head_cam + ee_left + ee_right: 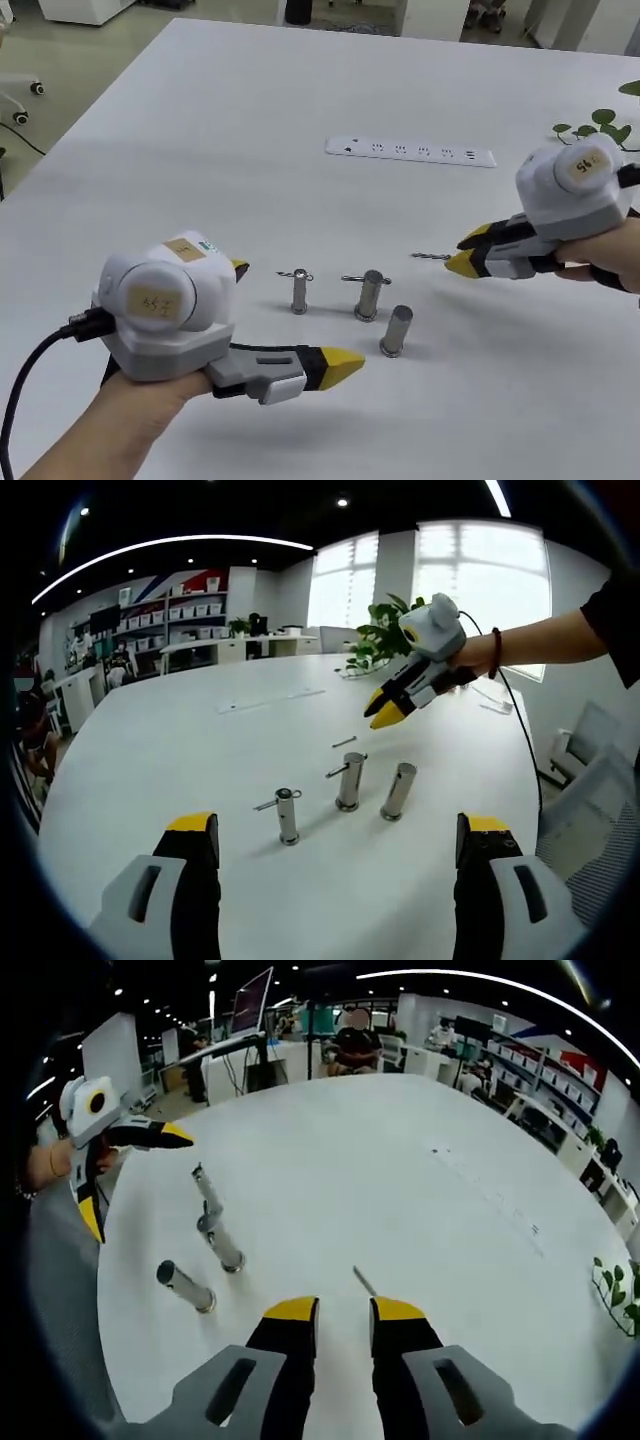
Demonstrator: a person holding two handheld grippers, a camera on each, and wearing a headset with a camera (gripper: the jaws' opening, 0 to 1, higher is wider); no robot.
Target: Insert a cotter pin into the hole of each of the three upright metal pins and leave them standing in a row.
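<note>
Three upright metal pins stand on the white table (200, 150). The left pin (299, 290) and the middle pin (369, 295) each have a cotter pin through the top. The right pin (396, 330) is bare and stands a little nearer. A loose cotter pin (432, 257) lies on the table just ahead of my right gripper (468, 250), whose jaws stand narrowly apart with nothing between them. The right gripper view shows that cotter pin (364, 1280) beyond the fingertips. My left gripper (291, 316) is wide open, near the left pin (288, 815).
A white power strip (410, 151) lies farther back on the table. A green plant (595, 125) stands at the right edge. A black cable (25, 385) trails from the left gripper. A person (355, 1045) sits at the table's far end.
</note>
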